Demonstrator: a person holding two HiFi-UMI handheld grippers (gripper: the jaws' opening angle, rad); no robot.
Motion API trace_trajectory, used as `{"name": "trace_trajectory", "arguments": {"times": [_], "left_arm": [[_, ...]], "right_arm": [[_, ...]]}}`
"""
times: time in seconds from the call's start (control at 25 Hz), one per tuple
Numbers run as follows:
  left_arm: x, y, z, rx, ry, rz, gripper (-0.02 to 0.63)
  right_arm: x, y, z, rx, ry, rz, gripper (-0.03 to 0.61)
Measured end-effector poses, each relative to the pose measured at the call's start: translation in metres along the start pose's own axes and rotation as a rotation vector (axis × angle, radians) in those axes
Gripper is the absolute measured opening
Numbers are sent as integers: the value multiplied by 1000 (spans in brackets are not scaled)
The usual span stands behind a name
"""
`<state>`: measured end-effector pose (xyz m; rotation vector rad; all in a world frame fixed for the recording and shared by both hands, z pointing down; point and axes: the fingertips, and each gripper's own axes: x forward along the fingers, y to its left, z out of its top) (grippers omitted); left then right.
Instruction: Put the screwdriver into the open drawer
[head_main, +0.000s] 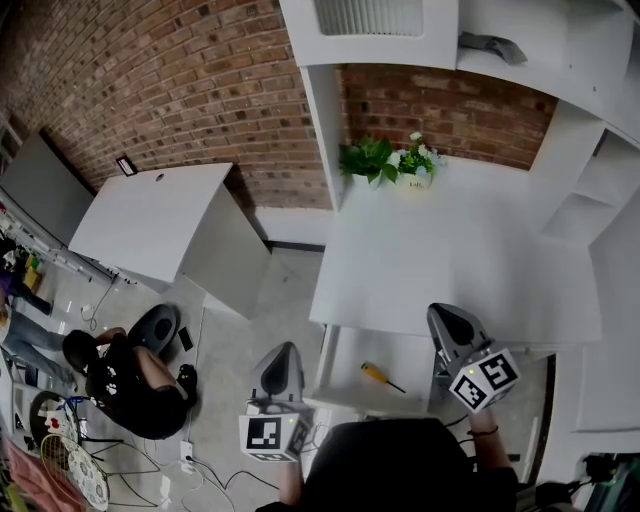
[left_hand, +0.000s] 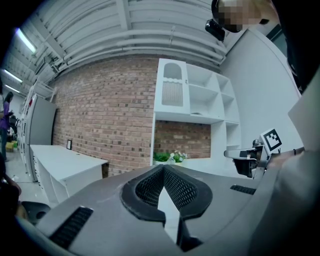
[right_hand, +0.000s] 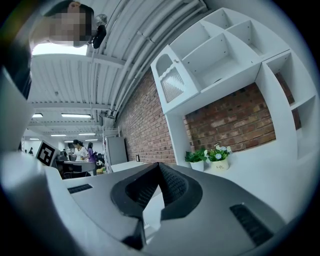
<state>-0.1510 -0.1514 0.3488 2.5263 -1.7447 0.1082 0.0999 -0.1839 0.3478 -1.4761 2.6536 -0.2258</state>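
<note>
The screwdriver (head_main: 380, 376), with a yellow-orange handle and a dark shaft, lies inside the open white drawer (head_main: 345, 350) under the front edge of the desk. My left gripper (head_main: 285, 350) hovers just left of the drawer, its jaws shut with nothing between them. My right gripper (head_main: 447, 313) is over the desk's front edge, to the right of the screwdriver, also shut and empty. Both point level toward the brick wall. In the left gripper view the left gripper (left_hand: 163, 168) is tip to tip; the right gripper (right_hand: 159, 165) looks the same in its own view.
Two potted plants (head_main: 392, 160) stand at the back of the white desk (head_main: 450, 250), with white shelving (head_main: 600, 190) on its right. A white cabinet (head_main: 160, 225) stands to the left. A person (head_main: 130, 385) crouches on the floor among cables (head_main: 190, 470).
</note>
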Motion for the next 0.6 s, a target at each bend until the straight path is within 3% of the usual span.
{"name": "trace_trajectory", "arguments": {"times": [0.6], "left_arm": [[2, -1, 0, 17, 10, -12, 9]], "right_arm": [[2, 2, 3, -23, 4, -7, 15]]}}
